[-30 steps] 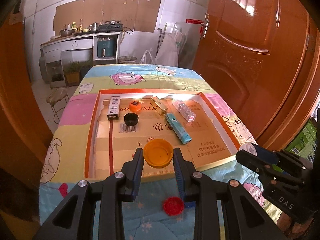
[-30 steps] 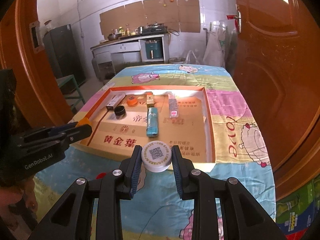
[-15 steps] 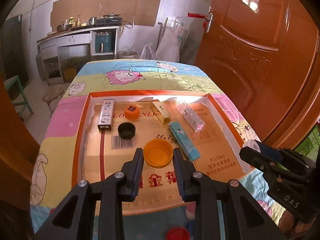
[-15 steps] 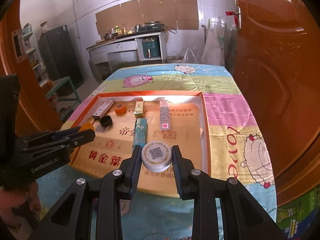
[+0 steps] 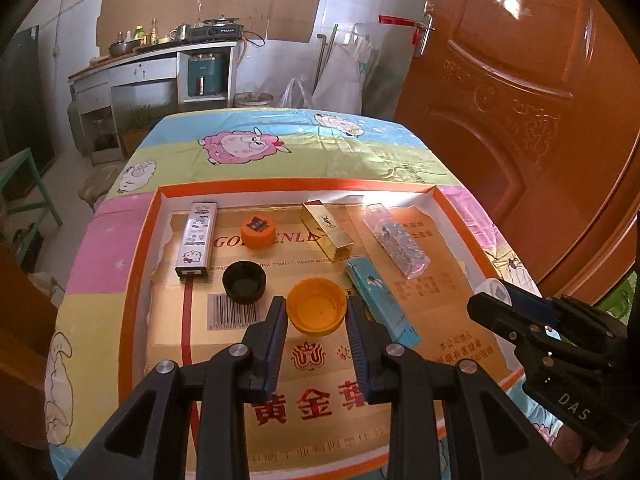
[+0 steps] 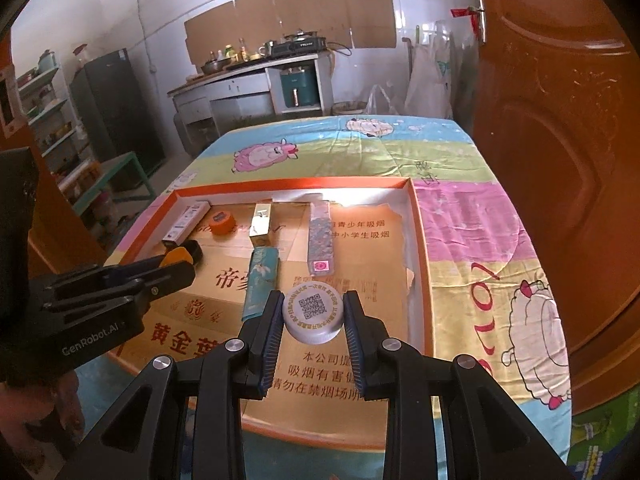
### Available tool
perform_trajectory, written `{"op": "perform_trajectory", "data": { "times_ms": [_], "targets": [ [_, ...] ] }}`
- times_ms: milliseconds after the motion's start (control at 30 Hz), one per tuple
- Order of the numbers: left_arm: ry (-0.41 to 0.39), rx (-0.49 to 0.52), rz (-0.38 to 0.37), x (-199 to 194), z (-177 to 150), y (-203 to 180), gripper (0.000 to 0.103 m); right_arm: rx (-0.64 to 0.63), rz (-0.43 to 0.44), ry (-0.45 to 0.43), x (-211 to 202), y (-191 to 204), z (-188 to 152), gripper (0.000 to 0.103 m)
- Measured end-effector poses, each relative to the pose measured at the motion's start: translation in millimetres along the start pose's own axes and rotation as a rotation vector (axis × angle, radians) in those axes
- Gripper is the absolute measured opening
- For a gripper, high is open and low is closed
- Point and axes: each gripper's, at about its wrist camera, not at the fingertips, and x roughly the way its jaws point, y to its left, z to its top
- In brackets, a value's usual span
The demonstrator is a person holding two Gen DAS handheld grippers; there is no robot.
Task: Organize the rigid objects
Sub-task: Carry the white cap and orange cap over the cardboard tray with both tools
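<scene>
My left gripper [image 5: 317,312] is shut on a yellow cap [image 5: 317,311], open side up, held over the orange-rimmed cardboard tray [image 5: 140,248], next to the black cap [image 5: 244,282] and the teal box [image 5: 380,300]. My right gripper [image 6: 312,316] is shut on a white cap with a QR code [image 6: 312,311], held over the tray's right part [image 6: 420,264], just right of the teal box [image 6: 260,280]. In the left wrist view the right gripper [image 5: 496,304] shows at the right with the white cap [image 5: 494,290].
In the tray lie a white patterned box [image 5: 197,239], an orange cap [image 5: 258,231], a gold box [image 5: 327,230] and a clear box [image 5: 396,240]. The table carries a cartoon cloth [image 5: 256,148]. A brown door [image 5: 520,100] stands close on the right.
Both grippers have moved forward from the table's near edge to over the tray, each still holding its cap. The red cap on the cloth has dropped out of the left wrist view.
</scene>
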Motion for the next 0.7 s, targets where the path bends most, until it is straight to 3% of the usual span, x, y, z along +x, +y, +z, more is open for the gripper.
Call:
{"op": "perform_trajectory", "data": {
  "times_ms": [700],
  "targets": [
    [0.033, 0.029, 0.017, 27.4, 8.5, -2.3, 0.03, 0.012, 0.0, 0.04, 29.8, -8.8, 3.3, 0.03]
  ]
}}
